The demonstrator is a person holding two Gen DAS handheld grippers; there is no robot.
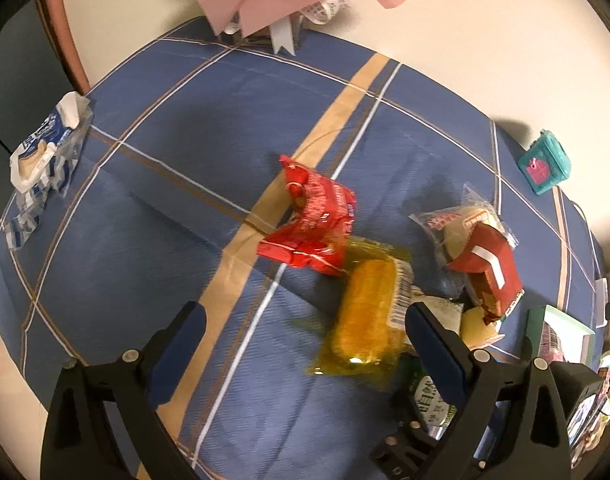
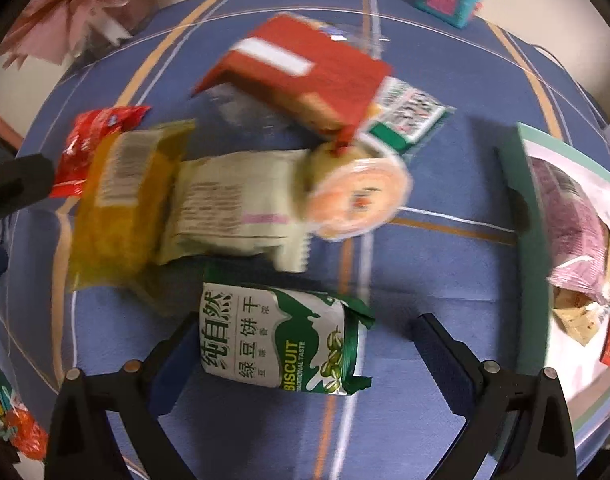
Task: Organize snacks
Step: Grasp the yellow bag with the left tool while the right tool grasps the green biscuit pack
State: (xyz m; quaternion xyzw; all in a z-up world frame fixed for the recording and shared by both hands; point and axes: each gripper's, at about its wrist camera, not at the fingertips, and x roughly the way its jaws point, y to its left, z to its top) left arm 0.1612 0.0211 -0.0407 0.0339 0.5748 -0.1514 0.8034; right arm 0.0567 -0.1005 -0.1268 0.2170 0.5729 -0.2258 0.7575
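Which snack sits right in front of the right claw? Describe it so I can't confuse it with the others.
On the blue plaid tablecloth, look just ahead of the open right claw. The green-and-white biscuit packet lies there flat, nearer than the cream packet and the yellow packet. Only it carries large green Chinese characters and the word BISCUIT.

Ahead of the right fingers lie two green biscuit packs [image 2: 283,340], one yellow cake pack [image 2: 117,204], one cream pack [image 2: 237,204], one round orange-lidded cup [image 2: 361,196] and one red carton [image 2: 305,76]; right of them, one tray [image 2: 521,216].
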